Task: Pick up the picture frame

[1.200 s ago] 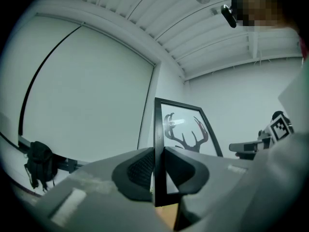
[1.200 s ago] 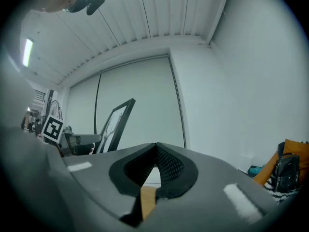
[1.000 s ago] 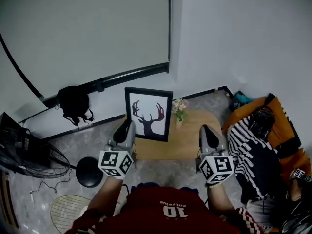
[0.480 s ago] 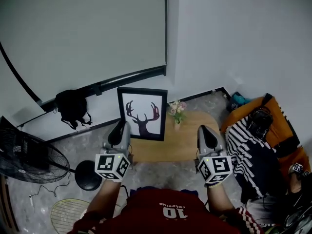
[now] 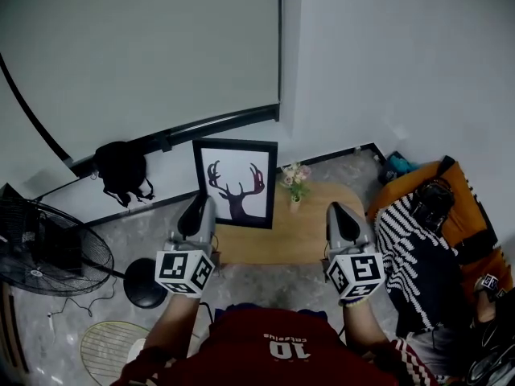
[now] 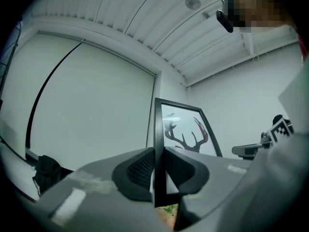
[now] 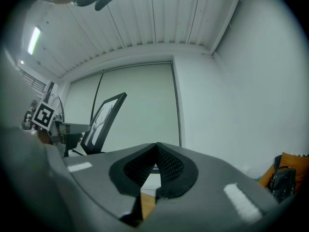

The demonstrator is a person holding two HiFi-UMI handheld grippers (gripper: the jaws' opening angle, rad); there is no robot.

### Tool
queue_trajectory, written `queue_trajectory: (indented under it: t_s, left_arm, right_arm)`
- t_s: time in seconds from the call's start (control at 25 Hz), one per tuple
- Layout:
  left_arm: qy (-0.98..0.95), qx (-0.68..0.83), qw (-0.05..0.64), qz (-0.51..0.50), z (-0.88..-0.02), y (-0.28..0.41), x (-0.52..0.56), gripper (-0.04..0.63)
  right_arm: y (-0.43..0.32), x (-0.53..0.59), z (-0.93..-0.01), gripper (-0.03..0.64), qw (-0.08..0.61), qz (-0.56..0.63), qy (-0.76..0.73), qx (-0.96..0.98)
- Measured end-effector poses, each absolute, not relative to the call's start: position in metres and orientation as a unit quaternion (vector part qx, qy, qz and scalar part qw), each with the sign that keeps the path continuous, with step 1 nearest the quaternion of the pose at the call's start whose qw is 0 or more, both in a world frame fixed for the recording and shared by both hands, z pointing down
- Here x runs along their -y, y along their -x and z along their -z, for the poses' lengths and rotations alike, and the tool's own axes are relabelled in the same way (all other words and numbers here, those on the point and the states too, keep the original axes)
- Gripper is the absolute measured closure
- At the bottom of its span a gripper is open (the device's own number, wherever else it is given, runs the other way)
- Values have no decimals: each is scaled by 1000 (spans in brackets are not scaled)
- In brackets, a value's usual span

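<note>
The picture frame is black with a dark antler print on white, and stands upright over the back left of the wooden table. My left gripper is shut on its left edge. In the left gripper view the frame's edge runs straight down between the two pads, which press on it from both sides. My right gripper hovers over the table's right part, shut and empty, with its tips touching. From the right gripper view the frame shows at the left, apart from that gripper.
A small vase of flowers stands on the table just right of the frame. On the floor are a black bag, a standing fan with a round base, and an orange seat with striped cloth at the right. White walls are close behind.
The frame and my left gripper have shifted slightly left, away from the vase. The right gripper has stayed where it was.
</note>
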State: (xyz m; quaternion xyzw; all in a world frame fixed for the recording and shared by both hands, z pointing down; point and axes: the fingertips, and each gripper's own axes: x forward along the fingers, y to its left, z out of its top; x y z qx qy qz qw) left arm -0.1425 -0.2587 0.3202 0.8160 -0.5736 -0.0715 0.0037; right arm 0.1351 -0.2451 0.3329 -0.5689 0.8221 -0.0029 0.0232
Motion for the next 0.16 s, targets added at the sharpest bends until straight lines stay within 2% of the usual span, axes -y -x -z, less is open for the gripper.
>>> queue_trajectory:
  t_s: [0.16]
  left_arm:
    - [-815,575,1,64,-321,143,258,520]
  right_arm:
    - [-132,242,-335,627,24,8,562,-826]
